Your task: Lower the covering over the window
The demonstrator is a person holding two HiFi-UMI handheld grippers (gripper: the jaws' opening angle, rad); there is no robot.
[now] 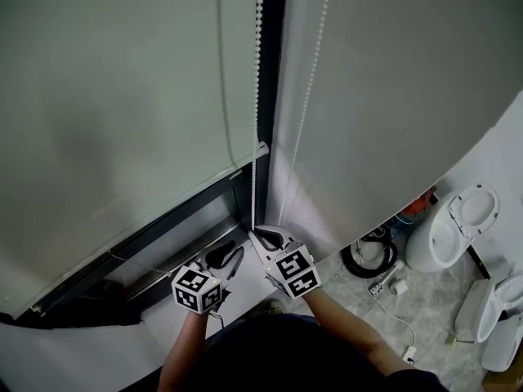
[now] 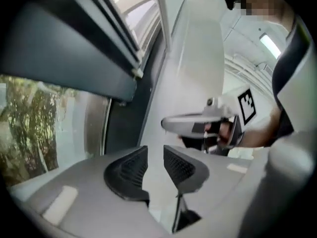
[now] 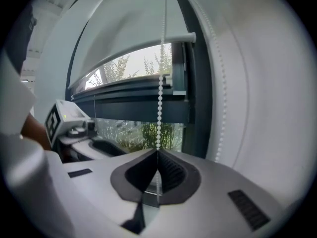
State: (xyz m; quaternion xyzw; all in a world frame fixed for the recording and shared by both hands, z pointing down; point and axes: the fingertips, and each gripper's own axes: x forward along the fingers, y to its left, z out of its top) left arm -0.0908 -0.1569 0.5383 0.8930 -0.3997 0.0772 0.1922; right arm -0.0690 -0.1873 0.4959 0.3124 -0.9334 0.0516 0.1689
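I'd call this an office or lab room: tall window with roller blinds, trees outside, ceiling strip light, power strip and coiled cable loose on a pale tiled floor.

Pale roller blind is hanging most of the way down; white bead chain is hanging straight at its rt edge.

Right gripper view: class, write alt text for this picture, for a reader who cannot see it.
The right hand-held gripper has its jaws shut on a white bead chain that hangs in front of a dark-framed window. Above, a pale roller blind is partly lowered, and trees show through the glass under its bottom bar.
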